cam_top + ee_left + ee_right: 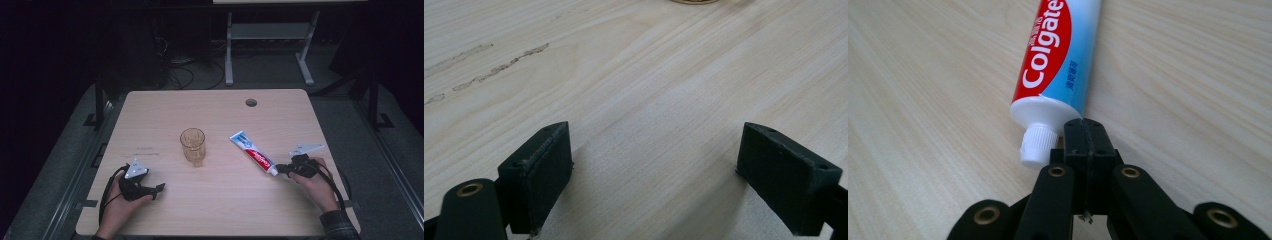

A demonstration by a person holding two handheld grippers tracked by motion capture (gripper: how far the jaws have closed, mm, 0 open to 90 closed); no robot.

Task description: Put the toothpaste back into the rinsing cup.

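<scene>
Wooden table [150, 210], toothpaste tube [252, 152], right gripper [281, 170] jaws closed beside cap

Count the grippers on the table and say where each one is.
2. The left gripper, jaws open, rests near the table's front left; the right gripper, shut, sits at the toothpaste tube's cap end.

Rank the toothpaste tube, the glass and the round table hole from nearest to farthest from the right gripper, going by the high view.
From the right gripper:
1. Toothpaste tube, its cap right at the shut jaws.
2. Glass, table centre, toward the left.
3. Round hole, near the far edge.
</scene>
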